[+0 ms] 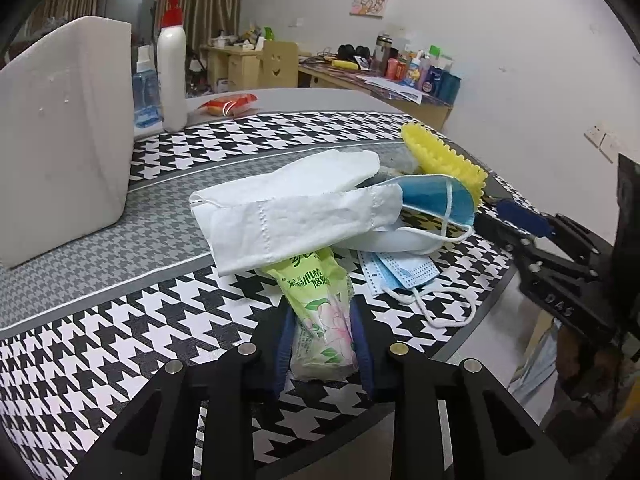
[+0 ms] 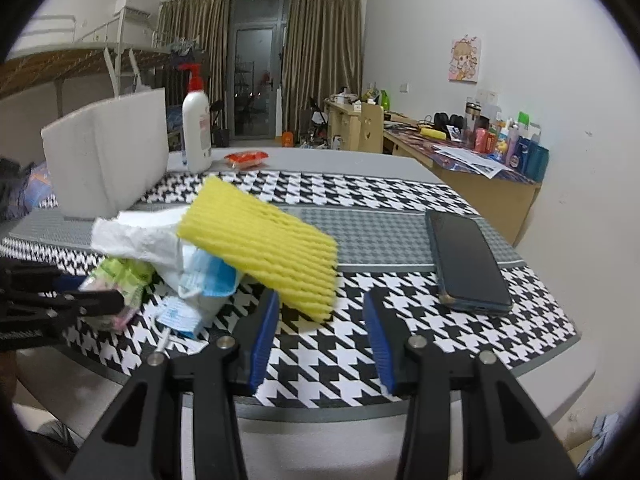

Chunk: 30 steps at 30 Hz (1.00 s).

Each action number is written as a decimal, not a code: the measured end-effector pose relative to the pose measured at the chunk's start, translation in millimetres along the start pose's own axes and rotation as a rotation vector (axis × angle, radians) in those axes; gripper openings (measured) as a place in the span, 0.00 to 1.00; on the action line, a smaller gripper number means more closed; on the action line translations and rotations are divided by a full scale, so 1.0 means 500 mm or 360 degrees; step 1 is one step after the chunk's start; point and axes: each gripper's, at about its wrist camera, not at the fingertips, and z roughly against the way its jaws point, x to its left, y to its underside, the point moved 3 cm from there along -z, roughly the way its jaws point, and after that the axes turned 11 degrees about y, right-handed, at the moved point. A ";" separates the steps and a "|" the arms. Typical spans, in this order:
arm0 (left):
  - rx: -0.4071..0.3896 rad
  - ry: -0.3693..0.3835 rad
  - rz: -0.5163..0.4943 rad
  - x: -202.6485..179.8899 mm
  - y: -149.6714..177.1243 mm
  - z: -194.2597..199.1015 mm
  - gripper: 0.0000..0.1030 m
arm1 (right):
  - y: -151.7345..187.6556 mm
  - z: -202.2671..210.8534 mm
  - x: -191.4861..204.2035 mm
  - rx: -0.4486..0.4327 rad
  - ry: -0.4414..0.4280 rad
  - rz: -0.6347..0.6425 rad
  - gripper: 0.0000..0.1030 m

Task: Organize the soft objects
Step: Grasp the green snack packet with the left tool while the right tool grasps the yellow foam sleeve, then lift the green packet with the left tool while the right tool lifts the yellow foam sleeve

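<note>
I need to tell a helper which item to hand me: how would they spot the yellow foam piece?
On the black-and-white houndstooth tablecloth, find the heap of white tissue and blue face masks. The ridged yellow foam sheet leans on that heap, beside a dark phone; nothing else there is yellow and ribbed.

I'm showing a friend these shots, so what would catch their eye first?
Probably the yellow foam sheet, tilted atop the pile mid-table. Next, the green tissue pack pinched in the left claw at the near edge, under a white tissue.
</note>
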 end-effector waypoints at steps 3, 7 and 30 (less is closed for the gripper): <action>0.0001 0.0006 -0.0001 0.000 0.002 0.004 0.29 | 0.001 -0.007 0.017 0.0002 -0.0024 0.0047 0.47; -0.0004 0.0017 -0.0010 0.001 0.005 0.012 0.29 | -0.005 -0.022 0.030 0.0005 0.0023 0.0079 0.47; -0.0123 0.0056 -0.0043 -0.018 0.033 0.103 0.29 | -0.037 0.039 0.020 -0.0055 -0.0019 -0.0044 0.12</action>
